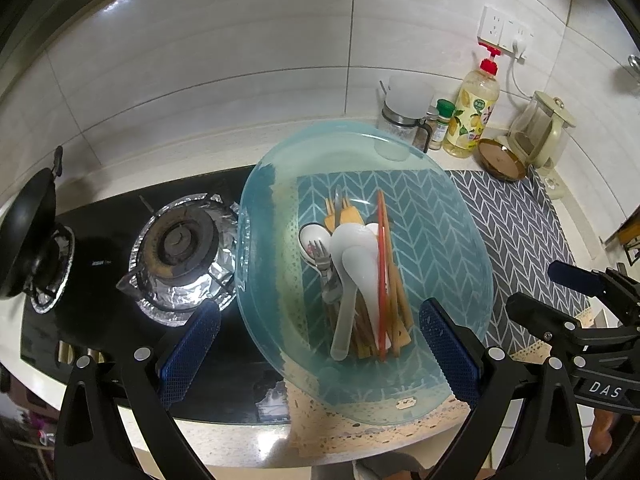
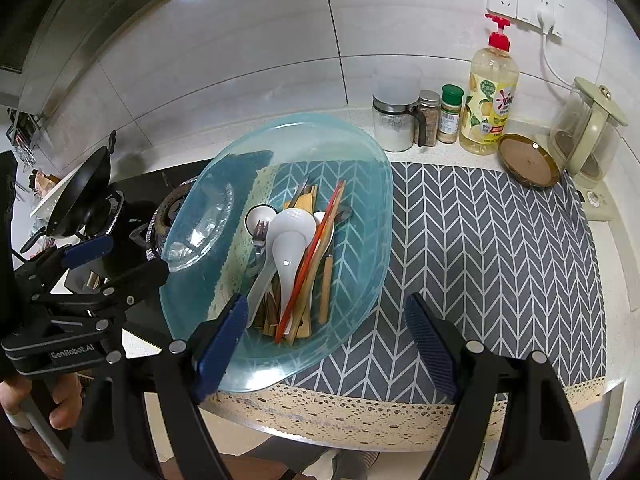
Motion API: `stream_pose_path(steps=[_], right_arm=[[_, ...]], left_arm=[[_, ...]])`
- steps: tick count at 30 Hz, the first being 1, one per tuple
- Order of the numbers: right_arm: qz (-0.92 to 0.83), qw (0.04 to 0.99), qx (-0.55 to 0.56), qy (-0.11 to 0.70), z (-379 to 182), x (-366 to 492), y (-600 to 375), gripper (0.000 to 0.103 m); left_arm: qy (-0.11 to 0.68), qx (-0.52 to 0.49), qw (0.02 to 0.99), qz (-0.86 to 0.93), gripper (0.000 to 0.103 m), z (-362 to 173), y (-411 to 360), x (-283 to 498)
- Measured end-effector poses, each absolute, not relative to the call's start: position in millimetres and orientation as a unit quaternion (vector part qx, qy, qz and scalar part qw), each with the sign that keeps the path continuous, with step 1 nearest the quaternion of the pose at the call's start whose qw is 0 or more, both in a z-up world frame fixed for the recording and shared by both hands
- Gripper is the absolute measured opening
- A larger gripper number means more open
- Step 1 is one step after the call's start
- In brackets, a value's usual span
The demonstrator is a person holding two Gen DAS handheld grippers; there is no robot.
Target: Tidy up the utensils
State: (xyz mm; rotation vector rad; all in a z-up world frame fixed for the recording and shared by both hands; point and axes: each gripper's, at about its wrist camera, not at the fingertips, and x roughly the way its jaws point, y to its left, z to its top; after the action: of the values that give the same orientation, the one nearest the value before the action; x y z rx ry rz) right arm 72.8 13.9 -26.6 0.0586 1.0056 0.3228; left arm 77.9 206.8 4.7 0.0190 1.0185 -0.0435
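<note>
Left to right: a black pan (image 1: 28,236) sits on the far burner, then a foil-lined burner (image 1: 182,256), then the clear blue tray (image 1: 460,216), which overhangs the stove edge and rests partly on the chevron mat (image 2: 500,248). The utensils (image 1: 360,276) lie heaped in the tray's middle: white spoons (image 1: 352,256), a fork (image 1: 322,254), wooden chopsticks (image 1: 396,304) and a red pair (image 1: 382,280), all crossed over one another. The left tongs (image 1: 320,344) hang spread above the tray's near rim, pinching nothing; the right tongs (image 2: 328,344) are likewise spread and empty, over the tray's near right edge. Sorting looks not yet begun, so the step in hand is choosing a first piece. The next move likely calls for lowering one pair onto a top-lying handle, such as a white spoon or the red chopsticks, since the pieces beneath are pinned. At the right back of the tabletop stand jars (image 2: 428,120), a soap bottle (image 2: 490,108), a brown dish (image 2: 528,160) and a kettle (image 2: 588,132), well clear; the tray's raised rim is the main obstacle.
</note>
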Motion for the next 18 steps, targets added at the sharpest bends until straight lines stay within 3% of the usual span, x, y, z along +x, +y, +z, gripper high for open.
stream_pose_path(steps=[18], right_arm=[[0.156, 0.863, 0.027, 0.479, -27.9, 74.1, 13.2, 0.078]], left_arm=[[0.491, 0.021, 0.87, -0.021, 0.099, 4.9, 203.9, 78.6]])
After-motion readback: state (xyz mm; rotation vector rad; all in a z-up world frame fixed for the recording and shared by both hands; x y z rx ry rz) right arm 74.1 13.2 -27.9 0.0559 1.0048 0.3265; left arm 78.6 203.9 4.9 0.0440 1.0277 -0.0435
